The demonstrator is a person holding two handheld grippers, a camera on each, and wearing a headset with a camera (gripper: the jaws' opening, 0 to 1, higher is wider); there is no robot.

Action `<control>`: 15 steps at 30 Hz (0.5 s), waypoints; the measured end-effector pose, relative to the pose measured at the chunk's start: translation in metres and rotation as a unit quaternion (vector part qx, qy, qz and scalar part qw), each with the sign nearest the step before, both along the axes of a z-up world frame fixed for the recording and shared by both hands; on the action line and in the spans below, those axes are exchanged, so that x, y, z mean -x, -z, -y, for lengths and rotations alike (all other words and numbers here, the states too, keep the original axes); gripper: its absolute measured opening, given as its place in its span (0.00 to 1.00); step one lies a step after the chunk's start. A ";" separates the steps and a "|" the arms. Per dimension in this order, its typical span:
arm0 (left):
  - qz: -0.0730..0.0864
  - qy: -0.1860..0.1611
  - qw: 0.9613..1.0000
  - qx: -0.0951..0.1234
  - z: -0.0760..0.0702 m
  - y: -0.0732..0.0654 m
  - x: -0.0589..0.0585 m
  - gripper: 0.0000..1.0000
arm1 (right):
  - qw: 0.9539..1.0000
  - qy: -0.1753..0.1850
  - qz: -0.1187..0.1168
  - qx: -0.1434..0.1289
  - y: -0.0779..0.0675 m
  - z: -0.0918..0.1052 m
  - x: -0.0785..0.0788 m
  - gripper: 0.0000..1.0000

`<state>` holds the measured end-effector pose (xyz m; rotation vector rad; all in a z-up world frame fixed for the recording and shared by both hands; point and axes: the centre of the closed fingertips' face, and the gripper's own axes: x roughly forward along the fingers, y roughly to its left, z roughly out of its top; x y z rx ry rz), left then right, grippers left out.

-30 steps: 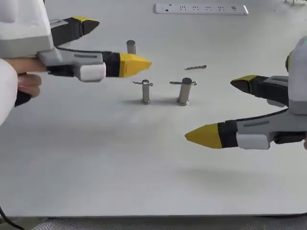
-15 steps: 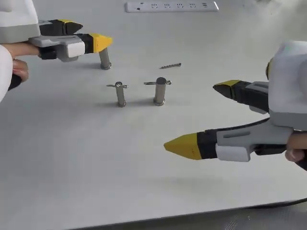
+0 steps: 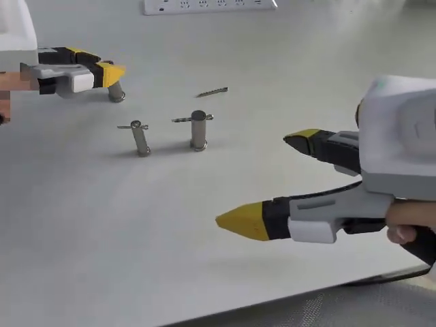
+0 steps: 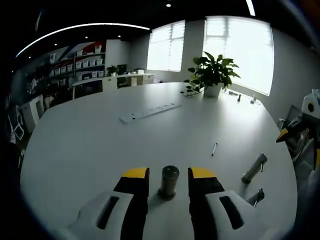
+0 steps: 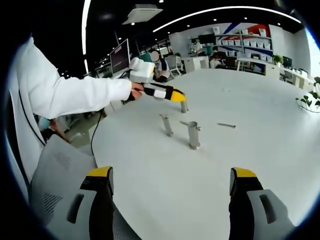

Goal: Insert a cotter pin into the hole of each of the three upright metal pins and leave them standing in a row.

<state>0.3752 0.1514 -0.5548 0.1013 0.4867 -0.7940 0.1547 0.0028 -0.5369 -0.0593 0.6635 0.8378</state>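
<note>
- Your work lies on a wide, matte, pale grey table top (image 3: 204,272). It is plain and unmarked, and its near edge runs along the bottom of the head view.
- A long white power strip (image 3: 208,5) lies flat at the far side. In the left gripper view a potted green plant (image 4: 210,75) stands on the table, with bright windows (image 4: 235,45) and stocked shelves (image 4: 75,55) behind it.
- Your left gripper (image 3: 103,65) is at the far left. Its jaws are parted astride the bare upright steel pin (image 4: 169,181), with a sliver of gap on each side.
- Nearer to you, the slim steel pin (image 3: 140,138) stands upright on the left and the thicker steel pin (image 3: 198,131) on the right, side by side.
- The left cotter pin (image 3: 128,127) and the right cotter pin (image 3: 184,120) each pass through the top of their pin.
- A loose cotter pin (image 3: 212,91) lies flat beyond the thicker pin.
- Your right gripper (image 3: 252,180) hovers at the near right, jaws spread wide, holding nothing.
- A grey mesh chair (image 5: 55,185) sits beside the table's rim.
</note>
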 end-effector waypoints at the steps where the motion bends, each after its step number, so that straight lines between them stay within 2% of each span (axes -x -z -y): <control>1: 0.004 0.006 1.000 -0.013 0.005 0.001 0.005 0.28 | 1.000 0.002 0.001 -0.002 -0.001 0.001 -0.001 0.95; 4: 0.001 0.011 1.000 -0.022 0.009 0.004 0.008 0.22 | 1.000 0.004 0.001 -0.003 -0.002 0.003 -0.002 0.95; 6: 0.006 0.012 1.000 -0.024 0.017 -0.001 0.018 0.12 | 1.000 0.004 0.002 -0.001 -0.002 0.004 -0.003 0.95; 11: 0.008 0.012 0.999 -0.029 0.014 0.000 0.019 0.12 | 1.000 0.007 0.000 -0.003 -0.002 0.006 -0.003 0.94; 13: 0.021 0.018 0.999 -0.044 0.014 -0.001 0.020 0.11 | 1.000 0.005 0.000 -0.002 -0.001 0.006 -0.002 0.94; 15: 0.020 0.014 0.999 -0.043 0.013 0.000 0.019 0.11 | 1.000 0.005 0.000 -0.001 -0.001 0.006 -0.002 0.94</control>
